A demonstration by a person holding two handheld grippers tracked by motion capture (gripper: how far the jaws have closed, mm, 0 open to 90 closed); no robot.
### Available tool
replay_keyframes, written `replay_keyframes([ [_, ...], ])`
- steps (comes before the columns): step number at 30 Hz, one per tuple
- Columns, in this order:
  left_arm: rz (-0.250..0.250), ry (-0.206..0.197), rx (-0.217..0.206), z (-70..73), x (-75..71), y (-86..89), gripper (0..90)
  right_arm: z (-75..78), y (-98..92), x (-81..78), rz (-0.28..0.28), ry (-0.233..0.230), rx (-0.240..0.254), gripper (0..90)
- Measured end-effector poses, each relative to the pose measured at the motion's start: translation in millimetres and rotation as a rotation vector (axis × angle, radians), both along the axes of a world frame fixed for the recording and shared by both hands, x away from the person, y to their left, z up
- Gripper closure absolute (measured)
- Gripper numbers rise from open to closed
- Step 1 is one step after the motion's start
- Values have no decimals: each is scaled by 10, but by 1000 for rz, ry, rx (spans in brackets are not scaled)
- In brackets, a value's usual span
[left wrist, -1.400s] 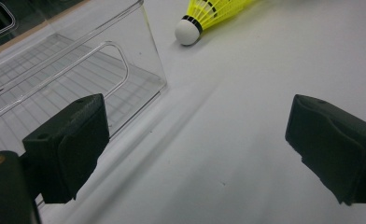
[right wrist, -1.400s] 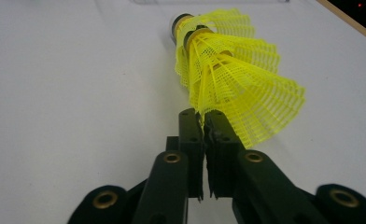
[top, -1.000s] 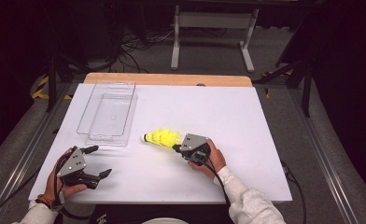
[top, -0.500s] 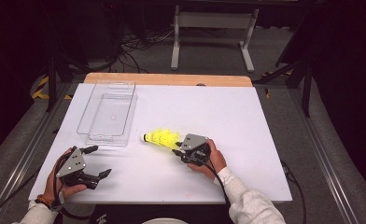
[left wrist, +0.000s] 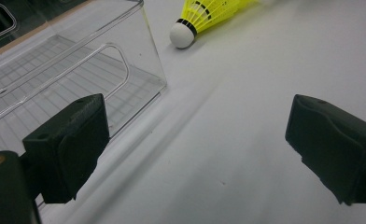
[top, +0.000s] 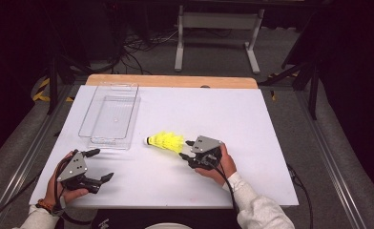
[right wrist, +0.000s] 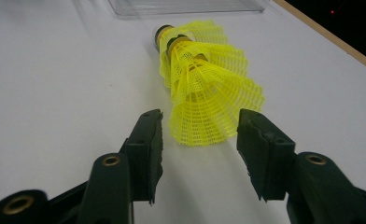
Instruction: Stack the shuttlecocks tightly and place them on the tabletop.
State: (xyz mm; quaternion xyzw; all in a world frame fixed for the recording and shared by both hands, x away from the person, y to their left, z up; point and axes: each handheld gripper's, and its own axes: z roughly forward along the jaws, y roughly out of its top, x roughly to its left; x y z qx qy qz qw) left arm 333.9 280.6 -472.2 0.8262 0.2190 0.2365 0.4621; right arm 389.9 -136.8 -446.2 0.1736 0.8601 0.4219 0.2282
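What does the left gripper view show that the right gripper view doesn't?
Left gripper view: the shuttlecocks' white cork tip, and the clear plastic bin's near end wall with its handle cutout.

Right gripper view: the yellow mesh skirts seen from their open end, nested as a stack, lying apart from the right tool, whose jaws have just been opening.

Both: the shuttlecocks, the bin, the white tabletop.
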Motion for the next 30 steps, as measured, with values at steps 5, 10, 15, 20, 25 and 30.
replay_keyframes([
  [5,0,-1,0,1,-1,0,71,31,-23,-54,-5,-15,7,453],
  [10,-1,-2,0,4,-3,2,71,41,-25,-98,-4,-25,19,397],
  [15,-1,-2,-4,6,-7,3,71,49,-16,-146,-8,-50,26,347],
  [20,-1,-5,-11,11,-10,6,71,56,-25,-170,-25,-68,52,275],
  [25,-2,-7,-19,14,-11,8,72,59,-32,-188,-26,-79,68,257],
  [30,-2,-7,-29,19,-17,13,71,49,-19,-226,-24,-85,70,227],
])
